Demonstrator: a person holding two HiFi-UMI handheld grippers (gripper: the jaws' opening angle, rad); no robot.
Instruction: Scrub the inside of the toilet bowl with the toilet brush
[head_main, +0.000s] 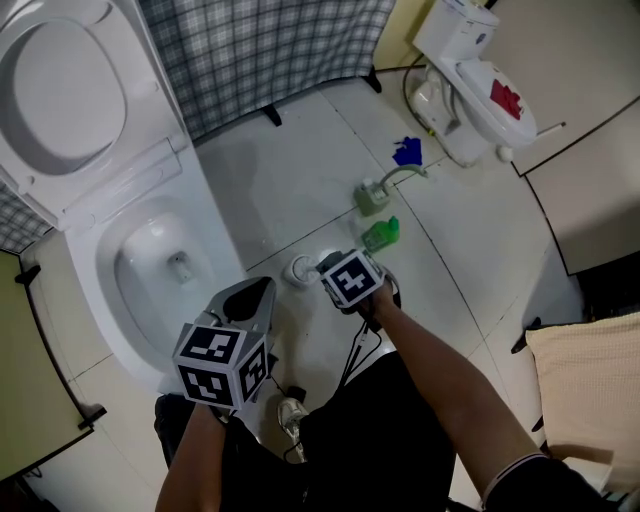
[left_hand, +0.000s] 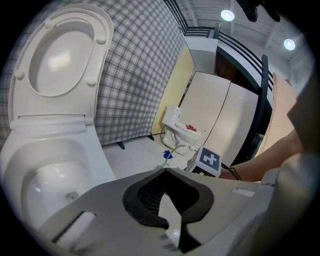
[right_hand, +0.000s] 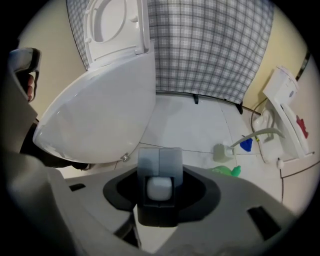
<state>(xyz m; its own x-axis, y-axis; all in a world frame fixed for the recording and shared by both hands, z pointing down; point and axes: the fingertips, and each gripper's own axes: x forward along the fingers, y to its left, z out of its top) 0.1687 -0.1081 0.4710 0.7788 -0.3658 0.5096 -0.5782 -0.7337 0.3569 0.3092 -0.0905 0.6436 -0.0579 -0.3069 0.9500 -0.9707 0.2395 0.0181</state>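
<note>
The open toilet (head_main: 150, 215) stands at the left with its lid (head_main: 62, 95) up; a little water lies in the bowl (left_hand: 52, 187). My right gripper (head_main: 346, 280) points steeply down beside a white round brush holder (head_main: 300, 270) on the floor. Along its jaws, the grey pads (right_hand: 160, 161) close around a white square handle end, the toilet brush handle (right_hand: 160, 188); the brush head is hidden. My left gripper (head_main: 256, 297) hovers at the bowl's front rim with nothing in it (left_hand: 168, 210). Whether its jaws are open or shut does not show.
On the floor tiles to the right are a green bottle (head_main: 381, 234), a grey-green holder with a curved handle (head_main: 373, 196) and a blue item (head_main: 407, 152). A second white toilet (head_main: 472, 75) stands at the far right. A checked curtain (head_main: 260, 50) hangs behind.
</note>
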